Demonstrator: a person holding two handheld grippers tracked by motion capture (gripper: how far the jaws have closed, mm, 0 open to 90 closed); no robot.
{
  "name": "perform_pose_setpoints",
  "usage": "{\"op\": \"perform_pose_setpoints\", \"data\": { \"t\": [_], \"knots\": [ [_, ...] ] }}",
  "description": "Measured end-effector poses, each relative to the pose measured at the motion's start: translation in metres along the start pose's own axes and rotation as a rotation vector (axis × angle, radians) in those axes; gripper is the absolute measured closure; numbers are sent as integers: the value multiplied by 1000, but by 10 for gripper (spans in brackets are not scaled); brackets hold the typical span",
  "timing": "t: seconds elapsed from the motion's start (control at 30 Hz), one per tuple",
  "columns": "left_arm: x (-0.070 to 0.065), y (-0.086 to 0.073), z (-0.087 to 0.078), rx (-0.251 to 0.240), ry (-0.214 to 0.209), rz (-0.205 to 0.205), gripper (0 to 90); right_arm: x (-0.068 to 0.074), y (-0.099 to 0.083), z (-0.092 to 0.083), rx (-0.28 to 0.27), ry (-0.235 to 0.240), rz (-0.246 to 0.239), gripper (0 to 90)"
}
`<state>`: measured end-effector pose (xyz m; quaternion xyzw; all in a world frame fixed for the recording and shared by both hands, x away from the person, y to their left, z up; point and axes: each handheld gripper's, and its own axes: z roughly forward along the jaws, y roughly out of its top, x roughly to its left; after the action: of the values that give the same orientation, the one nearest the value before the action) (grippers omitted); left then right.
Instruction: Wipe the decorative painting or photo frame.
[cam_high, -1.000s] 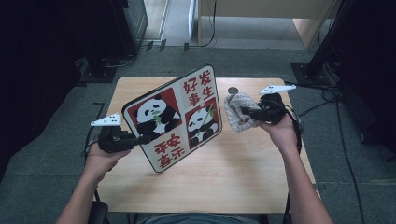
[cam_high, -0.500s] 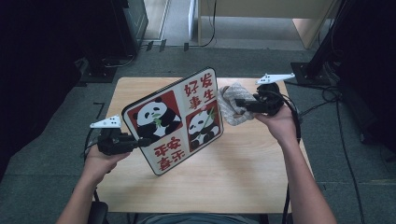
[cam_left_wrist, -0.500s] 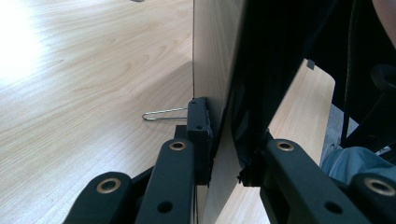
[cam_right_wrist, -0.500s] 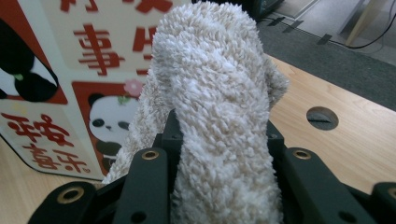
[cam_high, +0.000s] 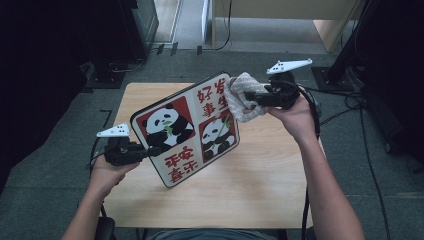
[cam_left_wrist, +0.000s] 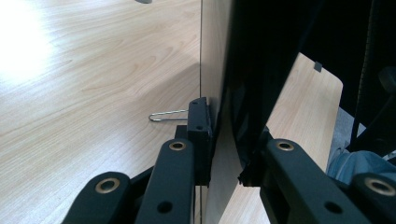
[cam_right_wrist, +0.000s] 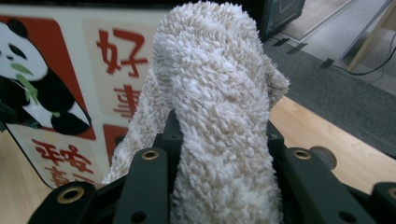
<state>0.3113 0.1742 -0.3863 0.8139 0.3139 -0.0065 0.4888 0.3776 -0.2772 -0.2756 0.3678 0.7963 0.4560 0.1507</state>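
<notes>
The panda board (cam_high: 186, 130) carries red Chinese characters, 好 and 事 readable in its far right panel (cam_right_wrist: 122, 74); the characters in its near panel (cam_high: 179, 164) stand upside down.

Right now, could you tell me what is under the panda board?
Under the raised panda board lies the bare wooden table, plus a small wire clip seen in the left gripper view. The table surface directly beneath the board is covered in the high view.
</notes>
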Motion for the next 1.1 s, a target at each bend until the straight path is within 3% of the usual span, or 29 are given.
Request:
{"op": "perform_pose_setpoints", "data": {
  "t": [0.3, 0.5, 0.77, 1.1],
  "knots": [
    [0, -2, 0, -16, 7, -9, 790, 10, 32, -6, -44, 6, -41, 659],
    [0, -1, 0, -15, 15, -5, 790, 14, 44, -2, -40, 13, -53, 659],
    [1, -3, 0, -18, 11, -2, 789, 10, 39, 13, -15, 20, -52, 659],
    [2, -2, 0, -15, 12, -10, 785, 6, 30, 19, -31, 38, -51, 658]
  ]
}}
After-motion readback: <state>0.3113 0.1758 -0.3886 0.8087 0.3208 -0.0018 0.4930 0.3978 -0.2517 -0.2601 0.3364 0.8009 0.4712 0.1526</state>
